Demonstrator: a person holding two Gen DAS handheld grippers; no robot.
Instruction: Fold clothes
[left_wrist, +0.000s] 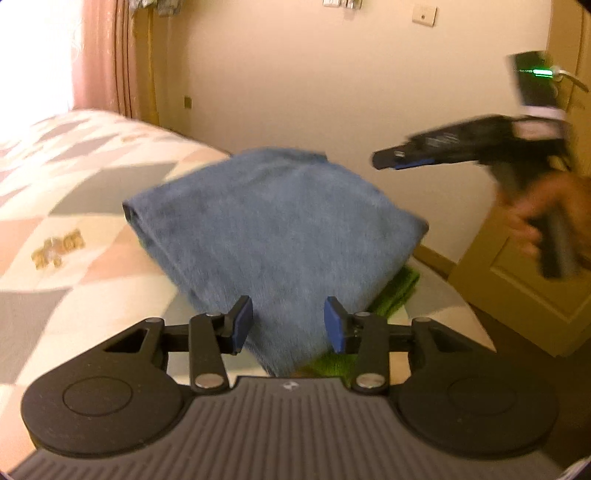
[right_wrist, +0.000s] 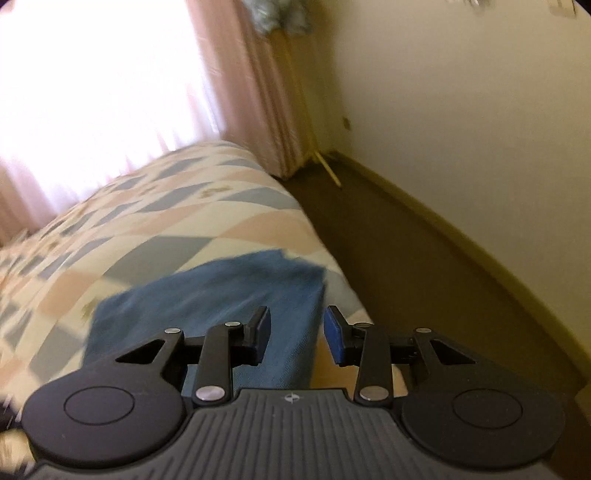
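Observation:
A folded blue cloth (left_wrist: 273, 225) lies on the bed's near corner, partly covering a green cloth (left_wrist: 393, 291) under its right side. My left gripper (left_wrist: 288, 326) hovers open just in front of the blue cloth with nothing between its fingers. In the left wrist view my right gripper (left_wrist: 391, 157) hangs in the air to the cloth's upper right, blurred, in a hand (left_wrist: 535, 218). From the right wrist view the blue cloth (right_wrist: 236, 302) lies below my right gripper (right_wrist: 295, 332), which is open and holds nothing.
The bed has a patterned quilt (left_wrist: 74, 192) of pink, grey and cream shapes. Brown floor (right_wrist: 388, 251) runs along the bed's right edge beside a cream wall. A wooden door (left_wrist: 524, 288) stands at the right, pink curtains (right_wrist: 251, 92) by the bright window.

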